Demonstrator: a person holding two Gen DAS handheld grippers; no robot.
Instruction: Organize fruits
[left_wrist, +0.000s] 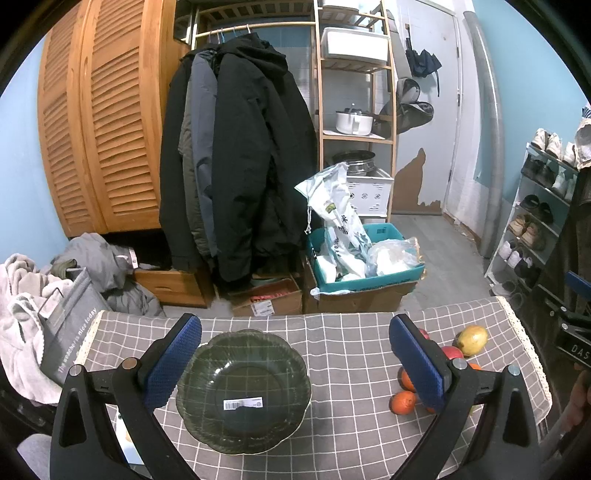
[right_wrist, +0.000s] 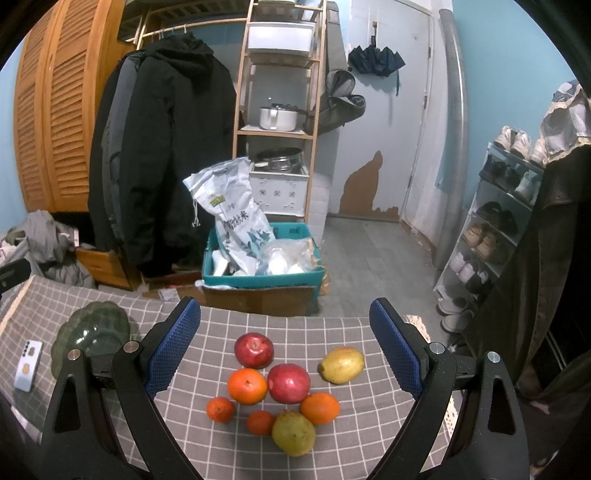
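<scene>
Both hand-held grippers agape: left hand-held gripper (left_wrist: 295, 360) over green bowl (left_wrist: 243, 391), right hand-held gripper (right_wrist: 284, 349) over fruits (right_wrist: 284, 387).

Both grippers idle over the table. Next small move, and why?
Probably lower the right gripper onto the nearer red apple and close: both grippers are open and empty, the green bowl under the left gripper holds no fruit, and all fruit lies loose.

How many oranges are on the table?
4, clustered on the checked cloth: one left of the front apple, one right, two smaller ones in front. None looks hidden.
</scene>
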